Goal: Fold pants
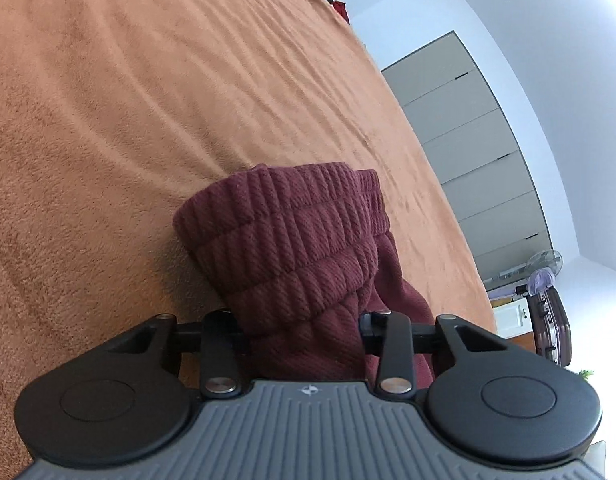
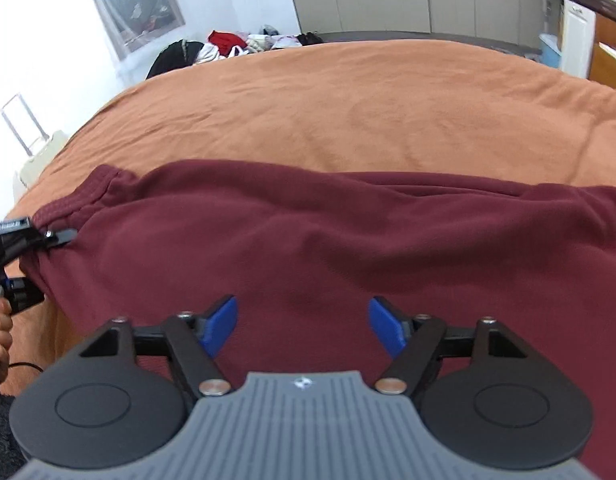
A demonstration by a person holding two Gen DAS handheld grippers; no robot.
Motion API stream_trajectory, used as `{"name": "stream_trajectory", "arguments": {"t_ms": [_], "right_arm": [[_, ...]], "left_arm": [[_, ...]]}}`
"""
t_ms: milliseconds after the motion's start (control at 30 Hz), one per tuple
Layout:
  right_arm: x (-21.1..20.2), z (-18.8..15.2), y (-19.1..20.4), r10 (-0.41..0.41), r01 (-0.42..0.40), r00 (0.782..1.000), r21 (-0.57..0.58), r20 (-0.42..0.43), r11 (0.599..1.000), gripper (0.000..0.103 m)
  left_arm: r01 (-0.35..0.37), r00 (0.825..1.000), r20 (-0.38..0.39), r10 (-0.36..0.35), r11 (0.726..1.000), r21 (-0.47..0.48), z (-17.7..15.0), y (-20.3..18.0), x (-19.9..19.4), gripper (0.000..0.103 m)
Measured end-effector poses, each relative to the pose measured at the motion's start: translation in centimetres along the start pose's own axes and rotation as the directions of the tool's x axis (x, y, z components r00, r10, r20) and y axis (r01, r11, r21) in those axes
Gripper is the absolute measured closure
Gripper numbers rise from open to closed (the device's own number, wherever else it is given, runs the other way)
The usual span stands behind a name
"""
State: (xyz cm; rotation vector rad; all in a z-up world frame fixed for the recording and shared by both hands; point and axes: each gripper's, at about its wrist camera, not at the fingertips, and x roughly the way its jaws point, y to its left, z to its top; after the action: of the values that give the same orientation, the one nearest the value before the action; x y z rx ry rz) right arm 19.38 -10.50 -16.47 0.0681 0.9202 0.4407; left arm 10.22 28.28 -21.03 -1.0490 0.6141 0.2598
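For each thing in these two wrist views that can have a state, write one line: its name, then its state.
Maroon pants: spread flat across the bed, not yet folded.
Waistband: bunched, clamped between the left gripper's jaws.
Left gripper: shut on the waistband.
Right gripper: open, blue pads apart over the pants, nothing gripped.
Orange blanket: laid over the bed, lightly wrinkled.

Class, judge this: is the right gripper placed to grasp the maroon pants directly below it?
Probably yes. The right gripper hangs just above the pants with jaws apart, and nothing lies between its blue pads and the cloth.
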Motion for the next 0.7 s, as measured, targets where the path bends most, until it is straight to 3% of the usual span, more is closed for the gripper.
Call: {"name": "stream_trajectory", "arguments": {"t_ms": [33,67,100,133,267,367,500,700], "right_arm": [[0.1,0.0,-0.3,-0.005,0.005,1.000,-0.013,-0.008,1.000,0.067],[0.4,0.0,-0.4,-0.020,0.019,1.000,-0.028,-0.022,0.999,0.076],[0.9,-0.2,-0.5,-0.031,0.029,0.998,-0.038,-0.045,0.999,0.092],[1.6,-0.4,-0.6,-0.025,0.023,0.997,-0.035,-0.070,0.999,0.098],[4.2,-2.0,-0.8,-0.004,0.003,0.995,-0.015,-0.097,1.000,0.099],[4.5,-2.7,-0.4,-0.027,0.026,0.997,-0.021,-0.069,0.999,0.100],[4.5,-3.2,0.4,-0.055,0.050,0.997,-0.088,-0.051,0.995,0.100],[2.5,-2.3,-0.3,-0.042,0.040,0.999,-0.077,-0.021,0.996,0.098]], "left_arm": [[-0.003,1.000,0.001,0.003,1.000,0.002,-0.1,-0.1,-0.4,0.060],[-0.004,1.000,0.000,0.004,1.000,0.004,-0.1,-0.4,-0.3,0.060],[-0.005,1.000,0.000,0.005,1.000,0.006,-0.2,-0.4,-0.3,0.060],[-0.005,1.000,0.001,0.005,1.000,0.006,0.0,0.0,-0.1,0.060],[-0.004,1.000,0.015,0.003,0.999,0.035,0.0,-0.7,-0.2,0.060],[-0.016,0.998,0.064,0.006,0.988,0.152,-0.5,-2.9,-1.2,0.060],[-0.032,0.989,0.148,-0.023,0.934,0.356,-2.3,-7.1,-3.3,0.060],[-0.010,0.985,0.156,-0.073,0.879,0.477,-3.2,-11.6,-4.9,0.060]]}}
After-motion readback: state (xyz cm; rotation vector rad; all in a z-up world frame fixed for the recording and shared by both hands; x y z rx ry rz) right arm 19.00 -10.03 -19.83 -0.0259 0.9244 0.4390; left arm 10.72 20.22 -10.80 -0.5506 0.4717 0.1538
